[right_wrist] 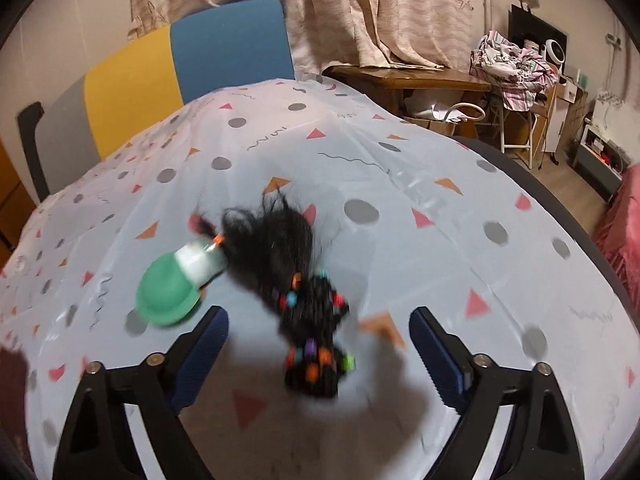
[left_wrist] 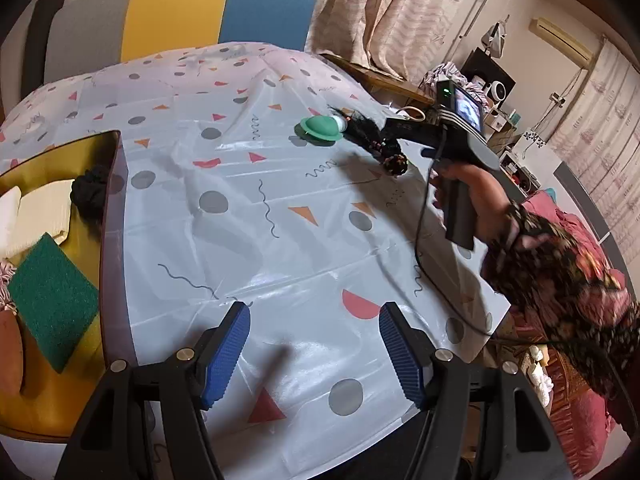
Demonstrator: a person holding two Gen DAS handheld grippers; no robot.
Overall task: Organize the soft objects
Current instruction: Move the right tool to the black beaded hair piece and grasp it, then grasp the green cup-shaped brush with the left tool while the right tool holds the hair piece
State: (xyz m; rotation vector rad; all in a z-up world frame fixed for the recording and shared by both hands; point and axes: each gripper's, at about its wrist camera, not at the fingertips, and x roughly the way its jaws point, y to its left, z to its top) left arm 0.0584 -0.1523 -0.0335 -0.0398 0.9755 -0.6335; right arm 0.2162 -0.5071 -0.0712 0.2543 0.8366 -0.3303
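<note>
A black braided hairpiece with coloured beads [right_wrist: 308,312] lies on the patterned tablecloth [right_wrist: 440,240], next to a green and white puff [right_wrist: 176,288]. My right gripper [right_wrist: 318,344] is open, its blue pads on either side of the hairpiece's beaded end. In the left wrist view the hairpiece [left_wrist: 384,148] and the green puff [left_wrist: 322,128] lie far across the table under the right gripper. My left gripper [left_wrist: 314,344] is open and empty above the tablecloth. A yellow tray [left_wrist: 52,396] at the left holds a green scouring pad [left_wrist: 52,300], a cream sponge [left_wrist: 44,212] and a black scrunchie [left_wrist: 90,196].
A chair with grey, yellow and blue panels [right_wrist: 160,72] stands behind the table. A wooden side table [right_wrist: 408,80] and a pile of clothes [right_wrist: 512,64] are at the back right. The table edge [right_wrist: 560,208] curves along the right.
</note>
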